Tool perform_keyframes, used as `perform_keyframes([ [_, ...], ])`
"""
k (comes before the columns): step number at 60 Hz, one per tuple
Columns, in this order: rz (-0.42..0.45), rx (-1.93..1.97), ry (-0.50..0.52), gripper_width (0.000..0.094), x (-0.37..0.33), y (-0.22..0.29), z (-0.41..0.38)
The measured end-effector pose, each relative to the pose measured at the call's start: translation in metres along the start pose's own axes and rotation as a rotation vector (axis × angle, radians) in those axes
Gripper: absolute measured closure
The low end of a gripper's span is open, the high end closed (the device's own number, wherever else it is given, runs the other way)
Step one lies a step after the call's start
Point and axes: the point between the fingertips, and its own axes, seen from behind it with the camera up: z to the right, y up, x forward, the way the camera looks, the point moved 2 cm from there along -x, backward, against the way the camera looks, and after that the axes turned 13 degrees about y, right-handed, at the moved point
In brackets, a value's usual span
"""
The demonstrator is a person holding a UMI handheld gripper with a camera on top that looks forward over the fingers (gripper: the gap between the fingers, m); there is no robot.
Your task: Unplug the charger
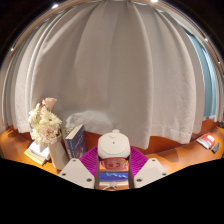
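Observation:
A white charger [114, 144] with a rounded top sits between my two fingers, and the magenta pads [89, 160] press on its sides. My gripper [113, 160] is shut on it. Below the charger, between the fingers, lies a blue and orange part [113, 178]; I cannot tell what it is. The socket or strip is hidden behind the charger and fingers. No cable shows.
A white pleated curtain [120, 70] fills the background. A bouquet of pale flowers [44, 122] and upright books [72, 142] stand to the left on the wooden table [175, 157]. A small red and white object [207, 141] lies far right.

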Motion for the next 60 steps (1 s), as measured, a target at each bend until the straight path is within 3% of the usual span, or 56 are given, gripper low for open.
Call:
perform_keyframes([
  [8, -0.102, 0.026, -0.051, 0.0541, -0.01, -0.02, 0.051],
  [18, -0.351, 0.06, -0.086, 0.054, -0.039, -0.138, 0.124],
  [27, -0.438, 0.038, -0.138, 0.0531, -0.043, -0.186, 0.128],
  [37, -0.623, 0.162, -0.106, 0.0519, -0.053, -0.253, 0.13],
  [50, -0.634, 0.083, -0.122, 0.0433, -0.052, -0.255, 0.134],
  [56, -0.597, 0.056, -0.155, 0.0223, -0.054, -0.241, 0.135],
  [60, -0.561, 0.065, -0.176, 0.0165, -0.059, -0.225, 0.131],
])
